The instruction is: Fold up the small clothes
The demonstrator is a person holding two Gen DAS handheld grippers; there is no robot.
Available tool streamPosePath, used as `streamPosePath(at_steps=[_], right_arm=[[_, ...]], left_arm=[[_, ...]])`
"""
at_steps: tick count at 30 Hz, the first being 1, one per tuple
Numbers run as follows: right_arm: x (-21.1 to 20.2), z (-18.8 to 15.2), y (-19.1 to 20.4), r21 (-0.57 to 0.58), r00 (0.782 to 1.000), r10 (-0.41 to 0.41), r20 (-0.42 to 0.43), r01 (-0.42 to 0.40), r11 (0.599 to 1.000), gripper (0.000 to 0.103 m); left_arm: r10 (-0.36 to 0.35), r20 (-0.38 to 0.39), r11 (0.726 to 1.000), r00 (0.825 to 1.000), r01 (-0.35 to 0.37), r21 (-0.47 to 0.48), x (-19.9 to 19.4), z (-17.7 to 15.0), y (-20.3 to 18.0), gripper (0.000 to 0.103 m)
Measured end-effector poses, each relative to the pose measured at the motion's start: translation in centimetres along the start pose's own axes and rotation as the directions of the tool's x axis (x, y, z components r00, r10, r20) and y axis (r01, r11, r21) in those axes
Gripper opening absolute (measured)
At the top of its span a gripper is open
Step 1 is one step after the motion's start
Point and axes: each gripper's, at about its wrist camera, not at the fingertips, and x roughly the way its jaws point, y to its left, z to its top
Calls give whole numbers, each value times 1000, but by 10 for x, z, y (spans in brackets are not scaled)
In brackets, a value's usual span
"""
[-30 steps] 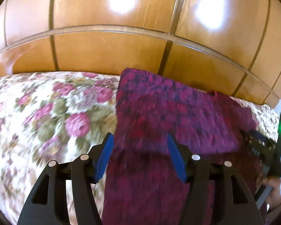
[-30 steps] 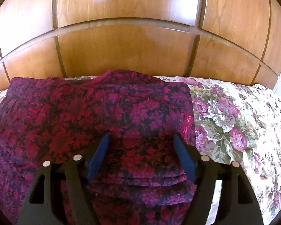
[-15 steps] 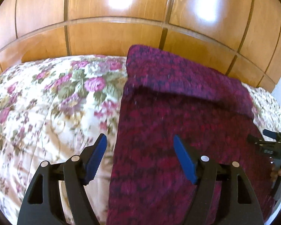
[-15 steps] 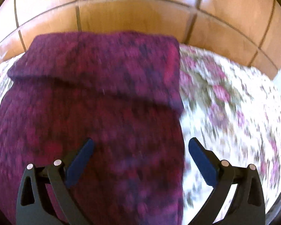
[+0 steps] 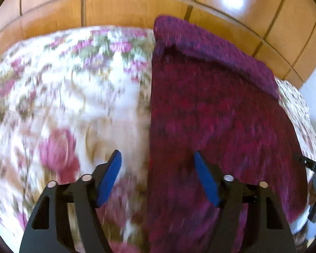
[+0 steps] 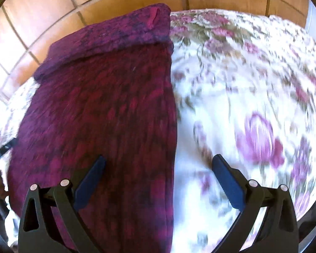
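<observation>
Garment (image 5: 217,113) (far end folded) on bedspread (image 5: 73,88)

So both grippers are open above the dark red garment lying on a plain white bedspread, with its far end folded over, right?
Almost. The bedspread is not plain white: the right wrist view shows it printed with pink and purple flowers on a pale ground. The rest holds: the left gripper and right gripper are open above the dark red garment, whose far end is folded over.
</observation>
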Motion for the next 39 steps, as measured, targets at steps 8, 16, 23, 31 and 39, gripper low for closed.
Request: streamPosePath(at_steps=[8, 16, 23, 31, 39], right_arm=[[-23, -58, 15, -44, 975, 160, -155, -169, 985, 55], [-49, -21, 14, 35, 933, 359, -18, -359, 933, 21], [-24, 59, 26, 35, 928, 362, 89, -366, 930, 21], [32, 127, 22, 102, 951, 298, 78, -305, 947, 20], [40, 130, 4, 198, 894, 442, 69, -447, 872, 69]], left_arm=[[-209, -96, 977, 973, 213, 27, -35, -63, 0, 35], [-408, -7, 911, 913, 406, -74, -58, -26, 13, 17], [-447, 90, 890, 890, 453, -58, -40, 48, -4, 15], [-397, 64, 900, 916, 402, -168, 27, 116, -3, 15], [-445, 181, 781, 877, 479, -400, 30, 131, 50, 70]])
